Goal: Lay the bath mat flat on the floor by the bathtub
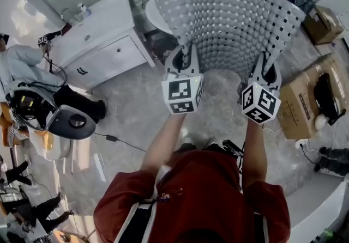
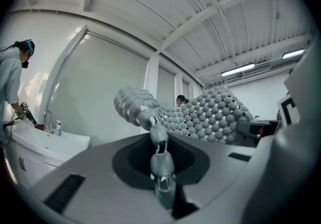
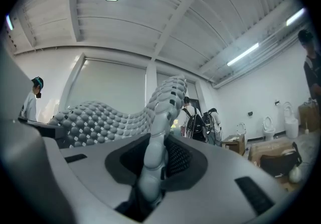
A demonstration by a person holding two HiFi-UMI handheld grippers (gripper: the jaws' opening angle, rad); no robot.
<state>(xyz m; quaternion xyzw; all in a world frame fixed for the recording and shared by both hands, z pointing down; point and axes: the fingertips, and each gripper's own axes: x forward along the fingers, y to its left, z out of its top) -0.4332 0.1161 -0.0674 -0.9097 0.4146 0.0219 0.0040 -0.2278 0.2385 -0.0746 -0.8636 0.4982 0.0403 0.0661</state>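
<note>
Not done yet. Holding the bath mat [image 1: 229,24] up in the air, spread wide betw. the left gripper [image 1: 185,55] and the right gripper [image 1: 267,66], well clear of the floor [image 1: 136,111]. Clenched on the mat's near edge w/ both sets of jaws: on the left, pinching a thin fold of the grey bubbled rubber; on the right, gripping a thicker roll of the same edge (plain enough in each gripper view). Hanging curved, not flat, w/ the far side arched up and away from the person.

Done so far, judging from this: picked up, opened out, gripped at two spots well apart. Left to do: carry to the tub side, lower, spread flat, let go. No telling for sure where the bathtub is: poss. the white curved rim [image 1: 322,209] at bottom right, poss. the white shape behind the mat.

As for writing: nothing legible. Only black-and-white square patterns on the left cube [image 1: 182,93] and right cube [image 1: 260,103], no letters. Some print on the cardboard box [image 1: 300,100] at right, too small to read. No brand visible on the mat or on the white cabinet [image 1: 103,46].
</note>
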